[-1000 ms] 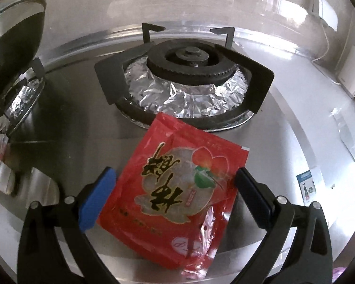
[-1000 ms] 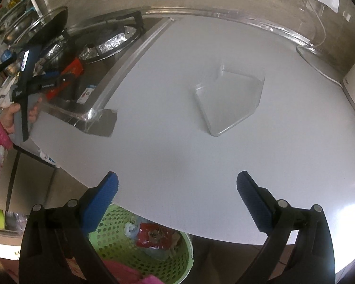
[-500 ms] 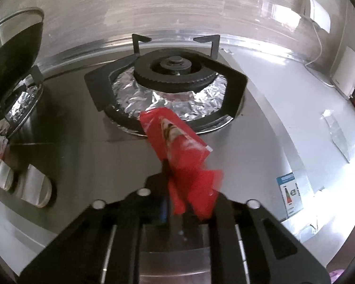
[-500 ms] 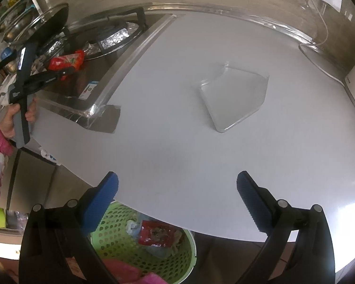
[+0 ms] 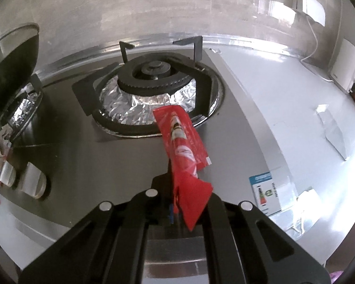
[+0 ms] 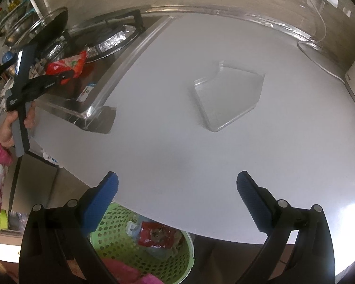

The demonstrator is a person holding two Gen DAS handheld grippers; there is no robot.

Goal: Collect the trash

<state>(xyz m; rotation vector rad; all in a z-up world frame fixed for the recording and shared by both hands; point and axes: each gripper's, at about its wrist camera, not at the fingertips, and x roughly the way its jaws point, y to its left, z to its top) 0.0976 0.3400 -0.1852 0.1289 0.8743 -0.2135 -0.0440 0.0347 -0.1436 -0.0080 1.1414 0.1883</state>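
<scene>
- One piece of trash is in hand in my left wrist view: my left gripper (image 5: 175, 204) is clamped tight on the lower end of the red snack wrapper (image 5: 181, 139), which sticks up out of the jaws, clear of the steel stovetop (image 5: 82, 156) and in front of the foil-lined burner (image 5: 153, 87).
- I judge the pick-up done and the carry to be the step now in hand.
- Writing here: the wrapper is creased, so its white print is unreadable. A small blue-and-white sticker (image 5: 264, 193) on the stovetop's right part shows a bottle picture, its text too small to read.
- Two things matter in my right wrist view: my right gripper (image 6: 177, 189) hangs with jaws spread wide and nothing between them, over the white counter (image 6: 177, 130), and the green basket (image 6: 120, 241) sits below the counter's near edge, already holding another red packet (image 6: 157, 235).
- At far left there, my left hand (image 6: 10, 127) holds the wrapper above the stove.
- Next, I think, the left gripper must swing the wrapper over the counter edge, above the basket, before letting go; it is light and may flutter.
- A clear plastic tray (image 6: 227, 99) lies on the counter, likely trash too.
</scene>
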